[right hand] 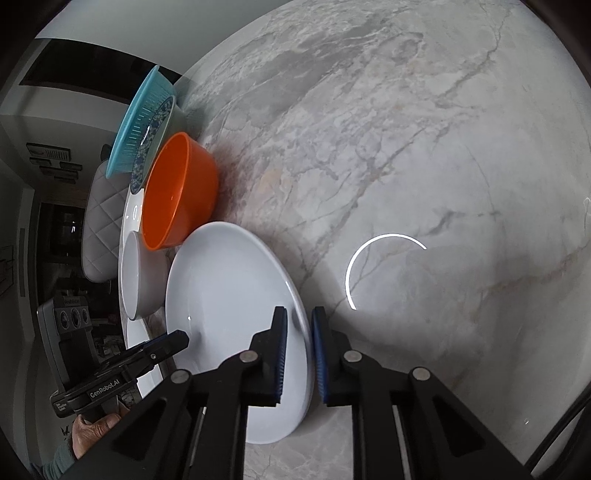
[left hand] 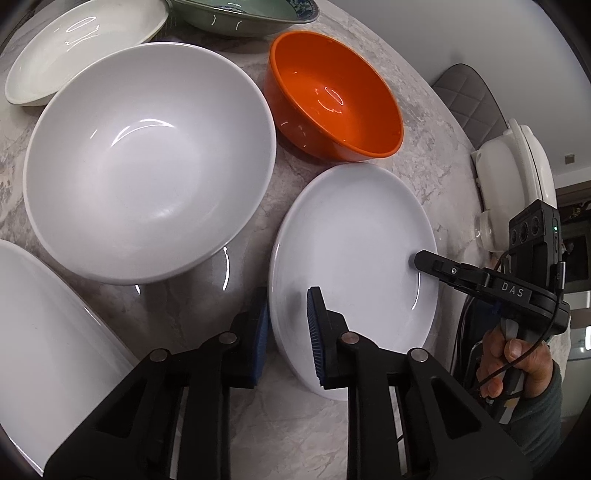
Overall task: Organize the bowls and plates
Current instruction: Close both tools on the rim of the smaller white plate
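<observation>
Black claw (left hand: 288,339) with blue ribbed pads (left hand: 316,332), silver screws, grey-green sleeve (left hand: 539,410)

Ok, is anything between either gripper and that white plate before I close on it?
Nothing visible. The left gripper and right gripper each already straddle opposite rims of the white plate, jaws open. The orange bowl sits just beyond, apart.

a grey-veined marble bench (right hand: 406,147) reflects a ring light; a quilted grey chair (left hand: 469,96) stands beside it, before a pale wall (left hand: 443,33).
</observation>
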The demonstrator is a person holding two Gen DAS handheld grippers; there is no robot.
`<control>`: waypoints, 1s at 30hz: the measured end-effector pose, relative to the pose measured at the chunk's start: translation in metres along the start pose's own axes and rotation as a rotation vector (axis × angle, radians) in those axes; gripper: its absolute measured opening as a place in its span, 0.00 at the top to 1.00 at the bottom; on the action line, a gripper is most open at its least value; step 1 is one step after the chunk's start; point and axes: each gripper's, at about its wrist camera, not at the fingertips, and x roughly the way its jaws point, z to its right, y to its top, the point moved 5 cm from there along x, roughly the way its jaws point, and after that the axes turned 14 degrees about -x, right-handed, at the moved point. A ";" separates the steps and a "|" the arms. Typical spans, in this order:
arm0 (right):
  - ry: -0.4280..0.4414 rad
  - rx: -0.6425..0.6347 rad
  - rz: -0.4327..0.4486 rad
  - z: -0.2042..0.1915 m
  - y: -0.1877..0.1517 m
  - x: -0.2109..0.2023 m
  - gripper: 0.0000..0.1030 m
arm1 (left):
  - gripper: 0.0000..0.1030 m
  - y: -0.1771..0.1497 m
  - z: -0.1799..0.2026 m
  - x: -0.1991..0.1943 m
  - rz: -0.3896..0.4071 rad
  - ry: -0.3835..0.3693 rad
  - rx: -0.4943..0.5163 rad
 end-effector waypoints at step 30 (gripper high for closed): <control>-0.089 -0.007 0.031 -0.003 -0.012 -0.027 0.90 | 0.92 -0.013 0.010 0.000 -0.025 0.016 0.053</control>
